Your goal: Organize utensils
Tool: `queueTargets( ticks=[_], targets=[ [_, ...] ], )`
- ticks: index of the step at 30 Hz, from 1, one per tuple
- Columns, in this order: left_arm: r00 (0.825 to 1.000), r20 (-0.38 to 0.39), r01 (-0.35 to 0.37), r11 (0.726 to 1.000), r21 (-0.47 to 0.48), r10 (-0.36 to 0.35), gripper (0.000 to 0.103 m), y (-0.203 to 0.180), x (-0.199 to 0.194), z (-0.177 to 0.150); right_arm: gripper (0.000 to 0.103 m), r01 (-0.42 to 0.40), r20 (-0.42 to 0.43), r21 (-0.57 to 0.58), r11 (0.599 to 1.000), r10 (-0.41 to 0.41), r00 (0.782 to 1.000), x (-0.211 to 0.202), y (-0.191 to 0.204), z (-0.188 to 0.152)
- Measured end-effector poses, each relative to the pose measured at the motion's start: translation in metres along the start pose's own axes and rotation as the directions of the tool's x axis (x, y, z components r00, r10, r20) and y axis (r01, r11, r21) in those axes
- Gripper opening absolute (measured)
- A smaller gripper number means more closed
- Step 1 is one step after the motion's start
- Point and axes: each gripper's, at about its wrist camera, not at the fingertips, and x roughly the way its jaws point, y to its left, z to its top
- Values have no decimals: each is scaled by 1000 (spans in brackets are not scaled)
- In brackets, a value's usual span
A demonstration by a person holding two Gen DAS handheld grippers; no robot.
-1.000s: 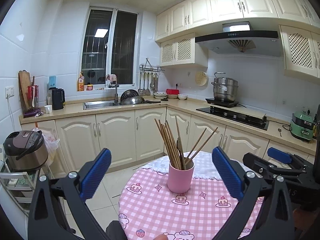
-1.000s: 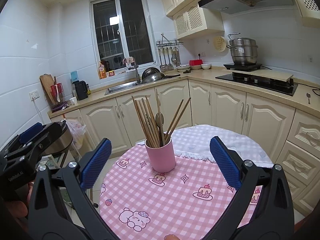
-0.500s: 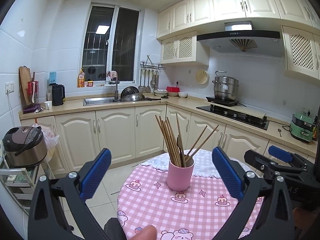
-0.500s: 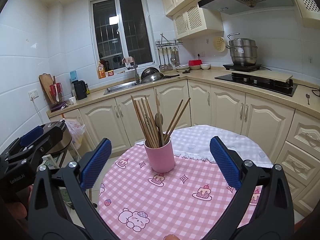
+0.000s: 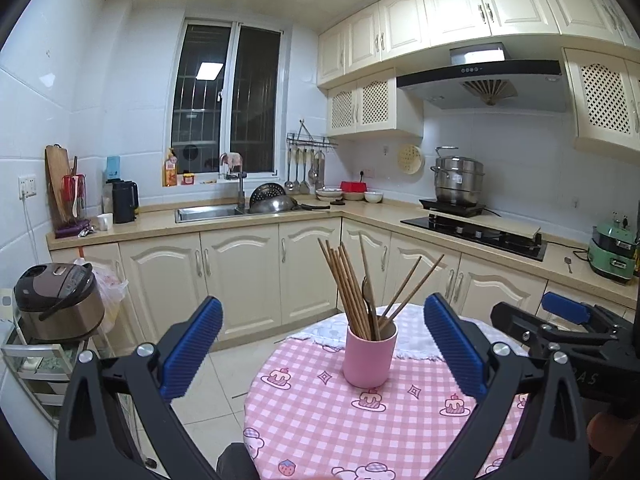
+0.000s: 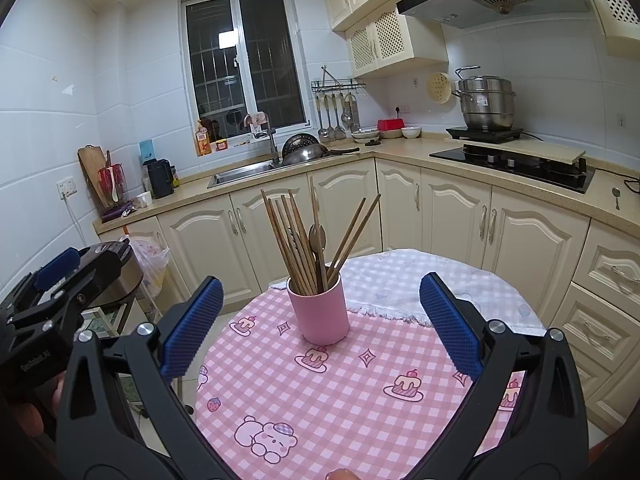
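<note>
I see both tools spread, empty: left tool (image 5: 322, 346), right tool (image 6: 320, 326) | pink cup (image 6: 319, 310) of chopsticks (image 6: 292, 240) on gingham surface (image 6: 360, 400) | kitchen; no legible labels.

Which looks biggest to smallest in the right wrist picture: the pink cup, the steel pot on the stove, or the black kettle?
1. pink cup, though it is nearest the camera
2. steel pot
3. black kettle
</note>
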Motion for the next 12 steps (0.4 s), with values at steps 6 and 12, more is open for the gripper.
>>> queueTargets(
  ticks=[6,12],
  targets=[
    [1000,6,-15,1000,-4,15,99,2,1,1,97,-4,-10,1,1000,4,1000,3,-4,-2],
    [1000,-8,-13,1000,0,13,99,-1,3,-1,97,-3,-10,2,1000,3,1000,3,-3,-2]
  ],
)
